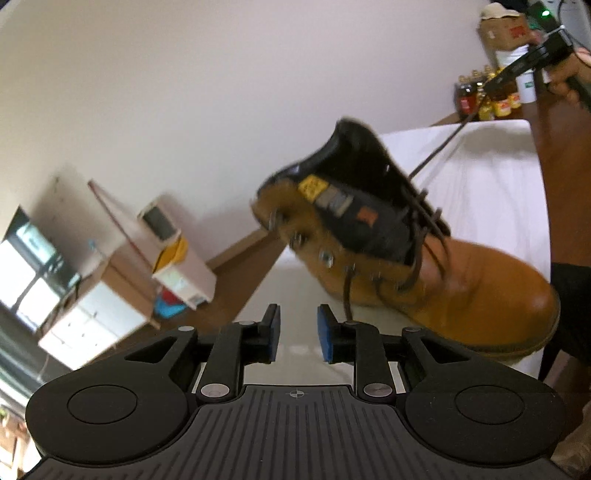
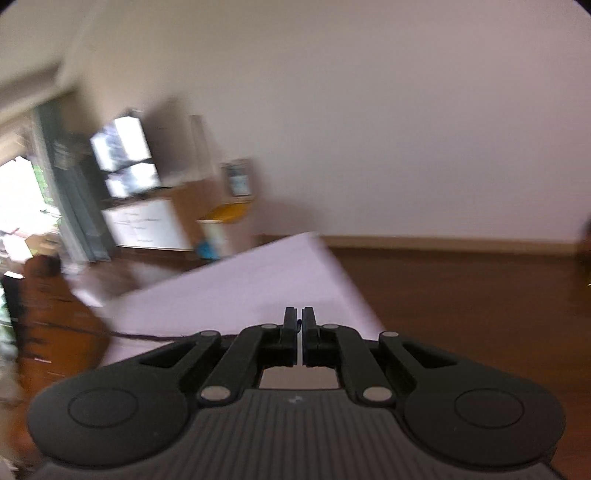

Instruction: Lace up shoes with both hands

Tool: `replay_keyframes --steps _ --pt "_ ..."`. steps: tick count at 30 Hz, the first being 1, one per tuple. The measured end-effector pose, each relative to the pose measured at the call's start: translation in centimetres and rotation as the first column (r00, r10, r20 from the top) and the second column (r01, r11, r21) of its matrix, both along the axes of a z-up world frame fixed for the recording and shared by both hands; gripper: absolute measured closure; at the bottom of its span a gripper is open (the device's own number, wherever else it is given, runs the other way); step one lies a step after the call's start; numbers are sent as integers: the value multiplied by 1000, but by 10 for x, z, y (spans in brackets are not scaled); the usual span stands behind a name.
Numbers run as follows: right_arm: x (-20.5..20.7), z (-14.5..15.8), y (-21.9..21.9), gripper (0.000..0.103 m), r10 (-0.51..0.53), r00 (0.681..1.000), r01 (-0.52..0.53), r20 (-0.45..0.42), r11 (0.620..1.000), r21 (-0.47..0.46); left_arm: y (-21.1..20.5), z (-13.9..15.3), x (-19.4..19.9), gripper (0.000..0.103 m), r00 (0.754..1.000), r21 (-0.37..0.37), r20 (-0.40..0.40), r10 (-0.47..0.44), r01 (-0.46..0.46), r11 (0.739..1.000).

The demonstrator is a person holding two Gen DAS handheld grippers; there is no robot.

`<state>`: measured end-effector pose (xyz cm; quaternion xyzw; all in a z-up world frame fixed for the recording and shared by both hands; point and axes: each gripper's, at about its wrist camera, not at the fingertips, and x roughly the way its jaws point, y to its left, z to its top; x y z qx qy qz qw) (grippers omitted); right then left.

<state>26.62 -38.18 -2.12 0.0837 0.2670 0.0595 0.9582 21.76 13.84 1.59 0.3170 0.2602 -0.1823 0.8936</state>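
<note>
Midway through a lacing job, my left gripper point(image 1: 298, 332) hangs just in front of a tan work boot point(image 1: 443, 288), its blue pads point(image 1: 326, 334) parted by a narrow gap with nothing between them; only the pale tabletop shows through. That boot stands on a white cloth point(image 1: 491, 192) spread over the table, toe toward the right edge of my left camera's view, its black tongue point(image 1: 354, 192) thrown open and bearing a yellow label and an orange one. Dark brown lace point(image 1: 436, 155) criss-crosses the lower eyelets, and one strand runs taut from the upper eyelets up and to the right, to my right gripper point(image 1: 517, 68), gripped by a hand point(image 1: 565, 79) near the top corner. From my right camera, that gripper's point(image 2: 299, 325) jaws stand pressed almost together, and a dark cord point(image 2: 147, 336) stretches away to the left from its fingers, over the white cloth point(image 2: 251, 288); a dark speck sits between the tips, though blur keeps me from making out the pinch itself. A short lace end dangles from a lower eyelet just beside my left gripper's right pad. Bottles with yellow labels point(image 1: 487, 99) and a cardboard box point(image 1: 506, 29) sit on the wooden floor beyond the table, and a white cabinet point(image 1: 85, 325) stands against the far wall.
</note>
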Motion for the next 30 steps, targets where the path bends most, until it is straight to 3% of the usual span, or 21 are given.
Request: replay_keyframes --steps 6,12,14,17,20,23,25,28,30 --pt "-2 -5 -17 100 -92 995 84 -42 981 -173 1 -11 -2 77 1000 -34 -1 22 -22 999" --pt "-1 -9 -1 98 -18 996 -3 -87 970 -243 -5 -16 -1 77 1000 -46 9 14 -14 999" --pt "-2 -7 6 87 -14 997 -8 -81 964 -266 -7 -18 2 77 1000 -50 6 5 -4 999" --pt "-6 -2 20 83 -12 998 -7 -57 950 -313 -11 -21 6 76 1000 -66 -3 -12 12 998" --pt "-17 6 38 83 97 995 -102 -32 950 -294 -14 -22 9 76 1000 -88 -8 -27 26 996" --pt "-23 12 80 76 314 949 -306 -14 913 -271 -17 -24 11 76 999 -86 -13 -32 31 996" --pt "-27 13 116 69 451 893 -435 -10 854 -285 -18 -27 13 76 999 -92 -17 -30 29 995" --pt "-27 11 174 68 599 801 -569 -15 753 -331 -17 -29 16 78 1000 -104 -23 -20 18 994" --pt "-24 9 209 68 665 747 -628 -23 692 -357 -16 -29 17 96 1000 -109 -27 -15 11 994"
